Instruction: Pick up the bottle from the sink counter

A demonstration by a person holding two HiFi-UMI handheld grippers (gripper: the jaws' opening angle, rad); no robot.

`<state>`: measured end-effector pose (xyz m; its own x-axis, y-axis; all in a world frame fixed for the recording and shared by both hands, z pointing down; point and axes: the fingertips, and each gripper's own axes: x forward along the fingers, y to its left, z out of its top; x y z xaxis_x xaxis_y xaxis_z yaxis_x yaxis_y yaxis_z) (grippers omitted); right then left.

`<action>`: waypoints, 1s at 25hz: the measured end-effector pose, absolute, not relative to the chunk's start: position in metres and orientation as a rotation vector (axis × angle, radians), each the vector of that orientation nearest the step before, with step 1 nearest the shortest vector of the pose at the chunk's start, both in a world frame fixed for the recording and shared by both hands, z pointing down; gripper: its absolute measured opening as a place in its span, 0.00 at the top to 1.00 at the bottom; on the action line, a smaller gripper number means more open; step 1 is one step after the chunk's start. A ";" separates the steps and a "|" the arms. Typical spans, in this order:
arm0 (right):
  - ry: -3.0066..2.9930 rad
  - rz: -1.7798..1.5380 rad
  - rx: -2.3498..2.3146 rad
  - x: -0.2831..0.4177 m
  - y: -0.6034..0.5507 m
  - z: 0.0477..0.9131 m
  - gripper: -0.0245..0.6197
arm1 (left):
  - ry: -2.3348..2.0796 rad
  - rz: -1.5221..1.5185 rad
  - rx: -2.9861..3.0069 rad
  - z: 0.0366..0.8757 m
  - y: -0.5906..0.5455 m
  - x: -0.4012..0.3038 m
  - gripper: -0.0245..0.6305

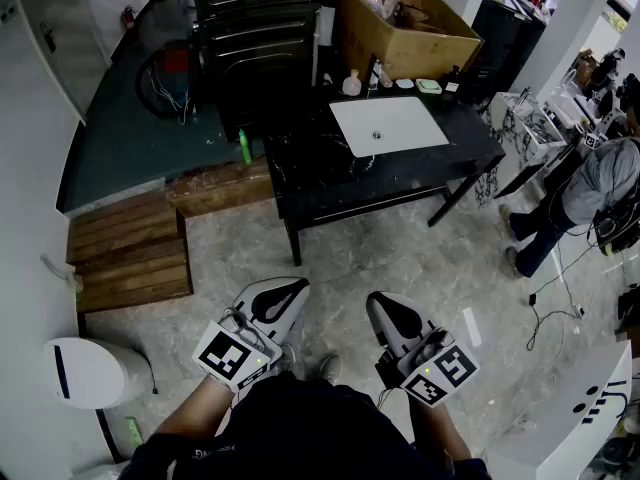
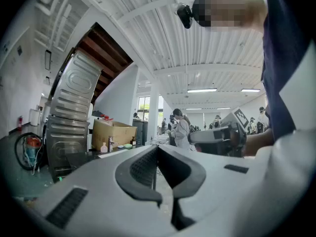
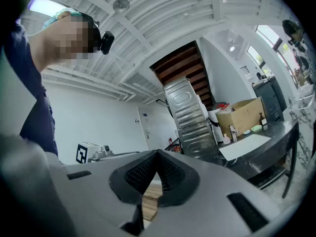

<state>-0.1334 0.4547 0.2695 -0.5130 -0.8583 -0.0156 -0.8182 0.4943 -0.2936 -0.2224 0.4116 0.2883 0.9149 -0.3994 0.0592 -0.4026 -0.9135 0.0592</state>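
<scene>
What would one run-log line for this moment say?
pick: not begun | left gripper: shut, empty | right gripper: shut, empty | pink bottle: on counter

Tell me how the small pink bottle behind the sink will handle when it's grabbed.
The pink bottle looks small and probably plastic, so it is likely light and a little squeezable. It stands upright, with a wide body under a narrow top, so a nudge would probably slide it across the dark counter rather than tip it.

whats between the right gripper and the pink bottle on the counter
Head view: bare floor, then the black counter and its white sink, lie between the right gripper and the pink bottle.
</scene>
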 end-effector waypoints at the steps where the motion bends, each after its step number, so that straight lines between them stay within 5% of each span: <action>1: 2.573 -0.375 -1.457 -0.133 0.456 0.270 0.93 | -0.630 0.070 3.005 0.289 0.412 -0.222 0.95; 25: 2.549 -0.419 -1.422 -0.084 0.483 0.278 0.93 | -0.679 0.079 3.000 0.297 0.441 -0.178 0.95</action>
